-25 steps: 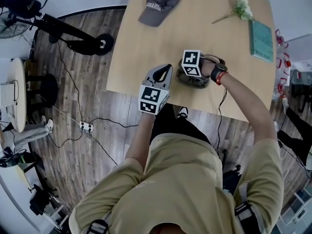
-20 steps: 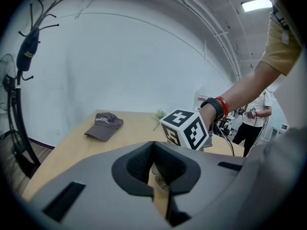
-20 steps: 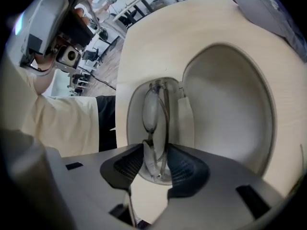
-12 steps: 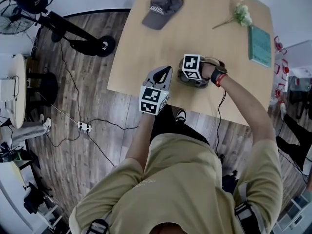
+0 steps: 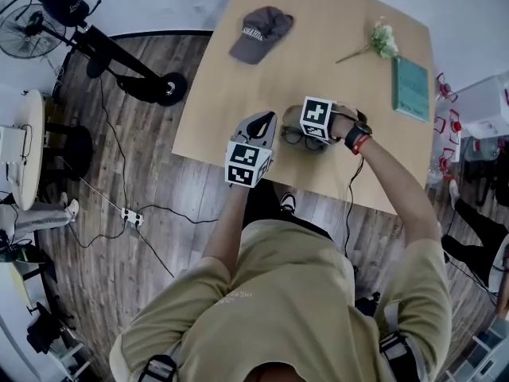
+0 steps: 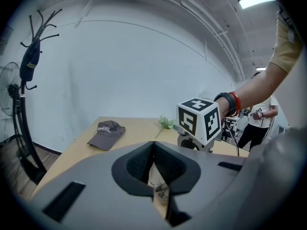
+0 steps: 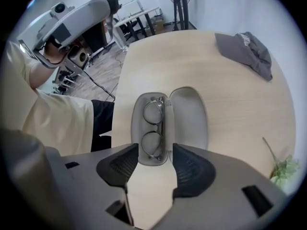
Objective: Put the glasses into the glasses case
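Light wooden counter [image 5: 231,94] carries a grey cap [image 5: 261,33], flower sprig [image 5: 380,40] and teal book [image 5: 410,88] well apart from the open glasses case [image 7: 189,119] holding the glasses [image 7: 153,128], above which the right tool [image 7: 154,153] points steeply down, jaws just opened wide and empty, the left tool [image 5: 267,119] beside it pinched closed.

Head view looks down; gripper views (left level, right downward) share the cap [image 5: 261,32].

Person — khaki short-sleeved T-shirt [image 5: 294,293]; black shorts [image 5: 266,205] past its hem; black watch [image 5: 355,130], red wristband [image 5: 363,143] beyond its right sleeve.
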{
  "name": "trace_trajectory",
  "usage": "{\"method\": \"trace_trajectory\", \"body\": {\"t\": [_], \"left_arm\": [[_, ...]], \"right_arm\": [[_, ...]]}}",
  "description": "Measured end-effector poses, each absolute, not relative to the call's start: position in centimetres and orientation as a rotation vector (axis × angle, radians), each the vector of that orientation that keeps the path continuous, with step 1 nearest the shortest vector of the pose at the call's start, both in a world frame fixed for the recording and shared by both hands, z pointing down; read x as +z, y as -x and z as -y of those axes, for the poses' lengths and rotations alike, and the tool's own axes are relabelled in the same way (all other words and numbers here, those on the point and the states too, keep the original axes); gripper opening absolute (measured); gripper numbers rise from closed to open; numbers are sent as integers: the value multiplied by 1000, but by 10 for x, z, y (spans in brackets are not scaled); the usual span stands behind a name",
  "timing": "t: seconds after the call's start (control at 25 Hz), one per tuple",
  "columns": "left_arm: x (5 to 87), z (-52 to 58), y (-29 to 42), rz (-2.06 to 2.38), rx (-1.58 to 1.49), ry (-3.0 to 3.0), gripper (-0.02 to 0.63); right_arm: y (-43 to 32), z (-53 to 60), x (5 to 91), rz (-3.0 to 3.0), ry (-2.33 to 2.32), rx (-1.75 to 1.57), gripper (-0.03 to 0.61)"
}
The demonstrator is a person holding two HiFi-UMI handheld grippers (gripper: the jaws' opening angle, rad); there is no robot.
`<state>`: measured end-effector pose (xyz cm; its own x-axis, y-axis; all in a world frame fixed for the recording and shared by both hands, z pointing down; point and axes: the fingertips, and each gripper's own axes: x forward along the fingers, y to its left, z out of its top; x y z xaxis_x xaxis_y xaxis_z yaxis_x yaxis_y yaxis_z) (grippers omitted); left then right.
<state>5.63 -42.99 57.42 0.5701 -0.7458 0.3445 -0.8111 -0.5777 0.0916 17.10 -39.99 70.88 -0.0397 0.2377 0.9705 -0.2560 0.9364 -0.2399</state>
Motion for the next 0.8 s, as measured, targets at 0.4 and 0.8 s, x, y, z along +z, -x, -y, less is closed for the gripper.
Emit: {"method": "trace_trajectory", "body": {"t": [0.4, 0.8], "left_arm": [[537, 429, -82, 1316, 371, -2615, 23], [505, 439, -108, 1318, 353, -2676, 23]], "right_arm": [[-201, 409, 644, 1752, -259, 424, 230], [-223, 425, 578, 2004, -548, 451, 193]]}}
